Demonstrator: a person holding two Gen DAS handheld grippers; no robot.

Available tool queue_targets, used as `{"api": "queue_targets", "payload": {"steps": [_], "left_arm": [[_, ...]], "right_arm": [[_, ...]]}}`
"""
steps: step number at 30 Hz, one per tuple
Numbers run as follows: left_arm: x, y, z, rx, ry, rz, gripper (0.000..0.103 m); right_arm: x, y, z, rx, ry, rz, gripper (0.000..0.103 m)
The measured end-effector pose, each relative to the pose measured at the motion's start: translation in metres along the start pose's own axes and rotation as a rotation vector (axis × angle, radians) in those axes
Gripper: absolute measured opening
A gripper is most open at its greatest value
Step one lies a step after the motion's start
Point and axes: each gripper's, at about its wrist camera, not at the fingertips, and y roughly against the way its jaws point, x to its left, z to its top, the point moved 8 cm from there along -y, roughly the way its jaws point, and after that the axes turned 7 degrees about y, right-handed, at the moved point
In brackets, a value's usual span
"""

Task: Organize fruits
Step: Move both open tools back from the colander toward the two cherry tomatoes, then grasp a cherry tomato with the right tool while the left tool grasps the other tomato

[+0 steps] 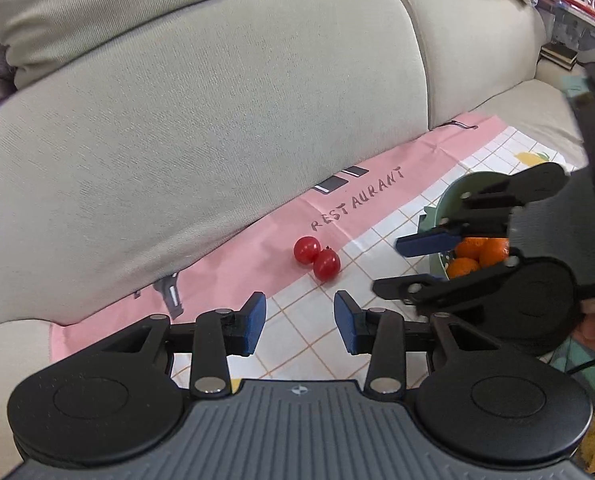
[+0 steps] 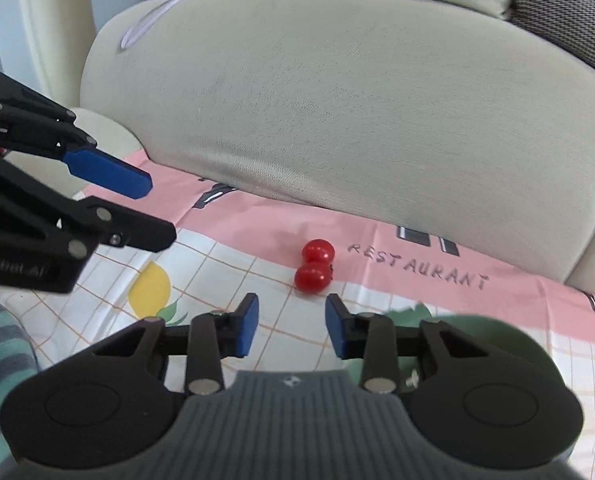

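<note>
**Sofa seat under a printed cloth**

A beige sofa (image 1: 201,128) carries everything. Spread over its seat is a cloth (image 1: 297,332), pink along the backrest with the word RESTAURANT, white checked with lemon prints nearer the front. On the pink band lie two cherry tomatoes (image 1: 317,258), touching each other. A green bowl (image 1: 453,196) holding oranges (image 1: 477,256) stands on the checked part, near them.

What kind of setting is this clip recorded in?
Most likely a home living room: the work surface is a beige sofa seat covered by a pink checked cloth printed "RESTAURANT", with cushions behind. Two cherry tomatoes lie on the cloth, beside a green bowl of oranges.
</note>
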Motion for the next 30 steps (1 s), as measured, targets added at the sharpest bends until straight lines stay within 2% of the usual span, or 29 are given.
{"api": "queue_targets", "payload": {"steps": [12, 22, 30], "left_arm": [[0.018, -0.042, -0.001, 0.038, 0.067, -0.031, 0.047], [0.026, -0.068, -0.001, 0.067, 0.088, -0.047, 0.047], [0.025, -0.08, -0.003, 0.072, 0.091, -0.06, 0.046]], "right_arm": [[-0.017, -0.066, 0.013, 0.1, -0.007, 0.07, 0.031], [-0.025, -0.108, 0.012, 0.224, -0.024, 0.07, 0.031], [-0.027, -0.122, 0.011, 0.246, -0.072, 0.107, 0.033]]}}
